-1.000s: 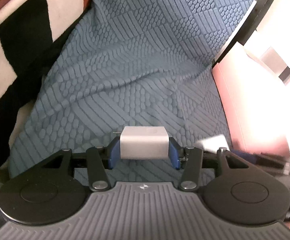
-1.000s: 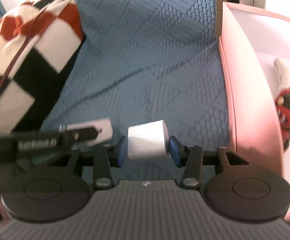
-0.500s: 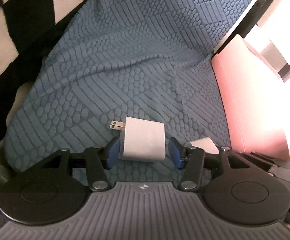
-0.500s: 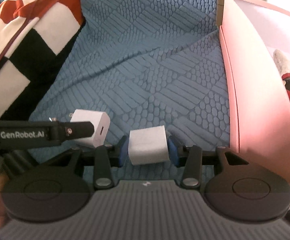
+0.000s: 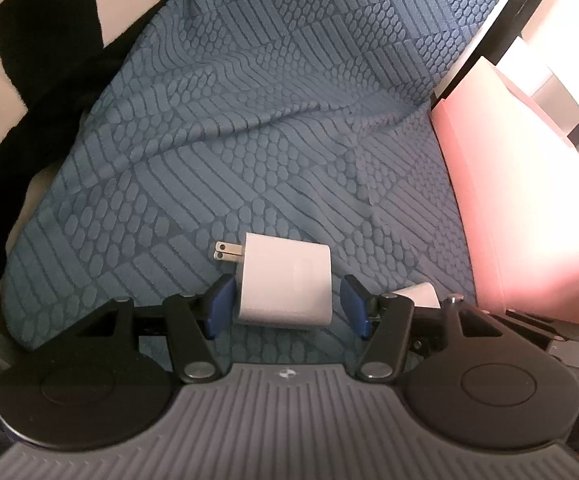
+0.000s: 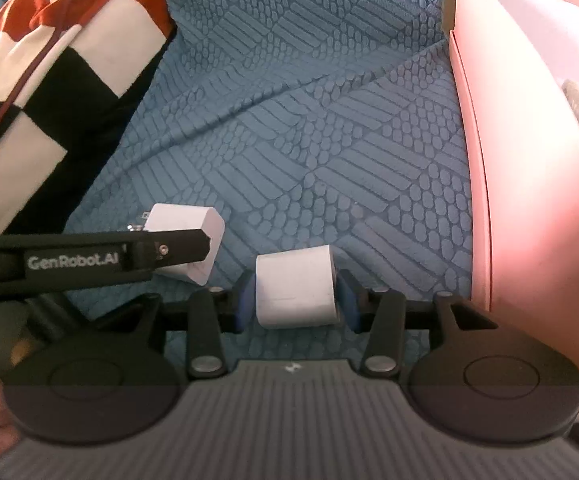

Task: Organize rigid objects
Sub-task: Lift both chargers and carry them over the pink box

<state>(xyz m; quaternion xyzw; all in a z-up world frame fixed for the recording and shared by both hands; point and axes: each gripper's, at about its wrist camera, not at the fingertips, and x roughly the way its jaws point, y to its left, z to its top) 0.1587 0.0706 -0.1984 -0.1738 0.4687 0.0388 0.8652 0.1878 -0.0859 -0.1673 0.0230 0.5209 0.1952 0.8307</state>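
On the blue textured bedspread (image 5: 273, 128), a white plug adapter (image 5: 285, 286) lay flat with its two prongs pointing to the upper left. Left tool (image 5: 285, 306): jaws had just been opening; the adapter sat between the blue pads (image 5: 218, 306) with a visible gap on each side, so released, not gripped. Right tool (image 6: 295, 298): blue pads pressed against both sides of a second white adapter (image 6: 294, 292), gripping it just above or on the bedspread; could not tell which. In the right wrist view the first adapter (image 6: 199, 236) lay just left of the held one, partly behind the left tool's black finger. Pink box (image 6: 529, 184) stood along the right edge of both views, near both adapters. Checked black, white and red cloth (image 6: 49, 80) lay at upper left
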